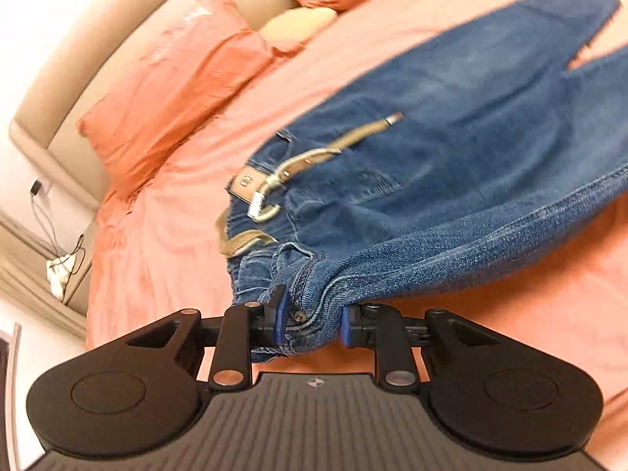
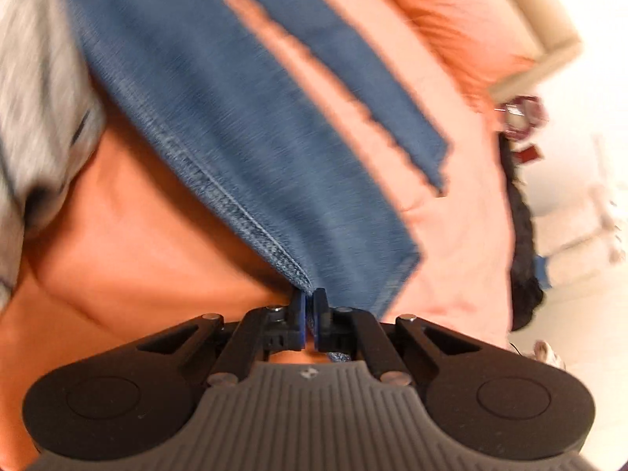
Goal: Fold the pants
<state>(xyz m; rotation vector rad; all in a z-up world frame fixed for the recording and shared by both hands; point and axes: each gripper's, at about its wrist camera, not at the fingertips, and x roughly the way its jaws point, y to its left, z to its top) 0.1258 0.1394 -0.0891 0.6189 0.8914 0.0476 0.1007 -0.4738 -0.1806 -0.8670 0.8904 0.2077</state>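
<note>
- Bed covered by a salmon-pink sheet
- Two matching pink pillows against a beige headboard
- Cream cushion between the pillows
- Grey fabric, blurred

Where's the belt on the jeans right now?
In the left wrist view the tan belt lies at the waistband of the jeans, centre-left, just above the left hand-held gripper that pinches the waist, over the pink bedsheet.
</note>
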